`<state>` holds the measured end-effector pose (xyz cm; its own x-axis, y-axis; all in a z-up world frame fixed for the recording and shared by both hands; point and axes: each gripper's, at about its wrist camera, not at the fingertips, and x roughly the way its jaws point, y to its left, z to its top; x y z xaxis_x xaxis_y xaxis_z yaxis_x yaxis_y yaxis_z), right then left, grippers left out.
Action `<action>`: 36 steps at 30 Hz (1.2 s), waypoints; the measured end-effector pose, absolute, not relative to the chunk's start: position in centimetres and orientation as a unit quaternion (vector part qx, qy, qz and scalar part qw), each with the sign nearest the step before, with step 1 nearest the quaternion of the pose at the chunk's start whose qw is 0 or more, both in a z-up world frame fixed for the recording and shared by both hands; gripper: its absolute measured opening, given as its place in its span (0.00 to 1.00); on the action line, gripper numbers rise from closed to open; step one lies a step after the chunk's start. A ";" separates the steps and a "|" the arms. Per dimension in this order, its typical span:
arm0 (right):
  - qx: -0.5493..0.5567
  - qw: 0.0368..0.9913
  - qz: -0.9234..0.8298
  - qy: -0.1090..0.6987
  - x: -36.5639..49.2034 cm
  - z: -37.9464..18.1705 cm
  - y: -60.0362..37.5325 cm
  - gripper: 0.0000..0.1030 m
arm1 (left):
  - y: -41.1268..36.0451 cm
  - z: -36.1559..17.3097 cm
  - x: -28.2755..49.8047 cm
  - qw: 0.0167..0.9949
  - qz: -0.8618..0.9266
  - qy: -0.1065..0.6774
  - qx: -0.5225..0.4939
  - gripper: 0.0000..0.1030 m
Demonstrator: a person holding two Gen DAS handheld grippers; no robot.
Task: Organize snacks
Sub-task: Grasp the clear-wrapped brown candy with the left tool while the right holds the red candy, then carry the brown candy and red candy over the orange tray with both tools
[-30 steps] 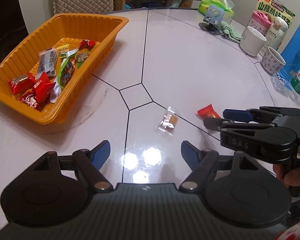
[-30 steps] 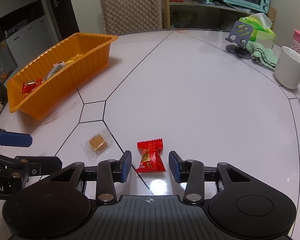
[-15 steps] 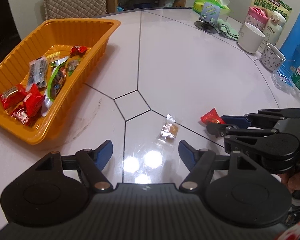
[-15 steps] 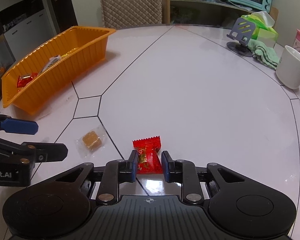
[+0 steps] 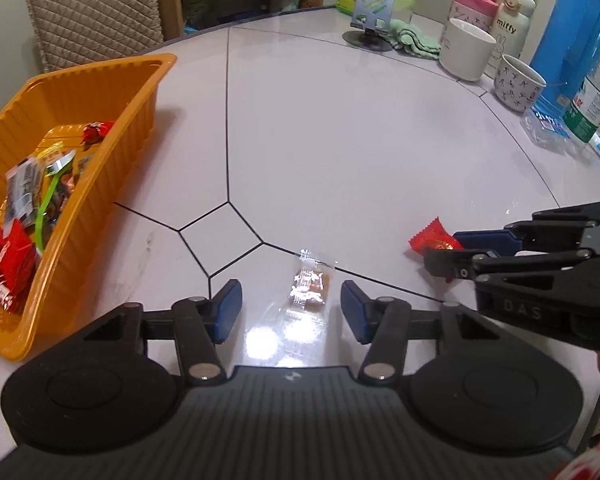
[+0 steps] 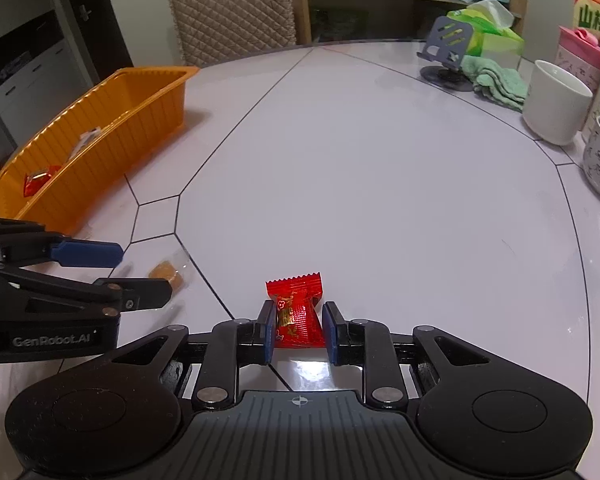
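A clear-wrapped brown candy (image 5: 310,286) lies on the white table just past the fingertips of my left gripper (image 5: 291,312). Its jaws are closing with the candy in line between them, and the pads are not touching it. My right gripper (image 6: 300,330) is shut on a red-wrapped candy (image 6: 296,292) that rests on the table. In the left wrist view the right gripper (image 5: 460,250) comes in from the right with the red candy (image 5: 430,236) at its tips. The left gripper (image 6: 140,274) shows at the left of the right wrist view, over the brown candy (image 6: 166,272). An orange tray (image 5: 100,68) at the left holds several wrapped snacks.
The orange tray (image 6: 100,132) stands near the table's left edge, with a quilted chair (image 6: 232,8) behind it. White mugs (image 5: 466,50), a blue jug (image 5: 580,32), a water bottle (image 5: 596,100), a phone stand (image 5: 370,20) and a green cloth (image 5: 414,38) line the far right.
My left gripper came forward and down towards the brown candy and its jaws narrowed. The right gripper's jaws went from beside the red candy to shut on it.
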<state>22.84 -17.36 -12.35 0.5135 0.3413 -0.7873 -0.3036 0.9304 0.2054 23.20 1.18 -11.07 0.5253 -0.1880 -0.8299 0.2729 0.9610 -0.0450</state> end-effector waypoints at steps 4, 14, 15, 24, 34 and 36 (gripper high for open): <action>0.023 0.870 0.180 0.459 22.7 -12.4 -17.6 0.24 | 0.9 -11.5 23.8 0.868 -0.139 0.474 0.049 0.36; 0.024 0.870 0.180 0.459 22.6 -12.3 -17.6 0.24 | 0.2 -11.8 24.3 0.864 -0.144 0.480 0.051 0.20; 0.024 0.870 0.180 0.459 22.6 -12.3 -17.6 0.24 | 0.2 -11.8 24.3 0.864 -0.144 0.480 0.050 0.19; 0.025 0.871 0.182 0.456 22.5 -11.8 -17.7 0.24 | 0.4 -11.6 24.0 0.863 -0.143 0.483 0.038 0.19; 0.029 0.874 0.199 0.443 21.8 -10.2 -17.4 0.24 | 1.8 -9.3 21.8 0.870 -0.139 0.473 0.002 0.18; 0.029 0.874 0.205 0.440 21.5 -9.7 -17.2 0.24 | 2.4 -8.6 21.1 0.873 -0.136 0.469 -0.005 0.18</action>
